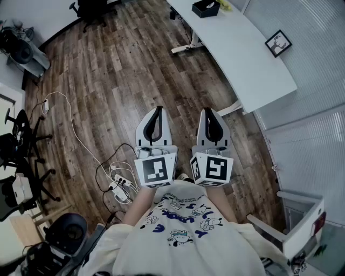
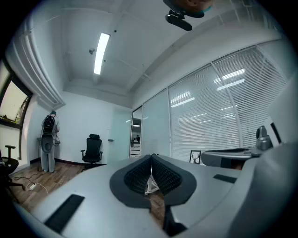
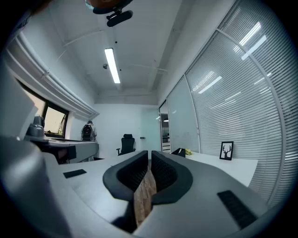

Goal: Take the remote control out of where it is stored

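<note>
No remote control shows in any view. In the head view my left gripper (image 1: 157, 109) and right gripper (image 1: 209, 110) hang side by side over the wood floor, close in front of my body. Both point toward the long white desk (image 1: 242, 54). In the left gripper view, the left gripper (image 2: 151, 157) has its dark ribbed pads meeting at the tips, with nothing between them. The right gripper (image 3: 149, 152) is likewise shut and empty in the right gripper view. A black box (image 1: 205, 7) sits on the far end of the desk.
A framed deer picture (image 1: 278, 43) stands on the desk near the blinds. Cables and a power strip (image 1: 119, 183) lie on the floor to my left. Office chairs (image 1: 21, 135) crowd the left edge and one chair (image 1: 89, 8) stands far off. A person with a backpack (image 2: 49, 125) stands by the far wall.
</note>
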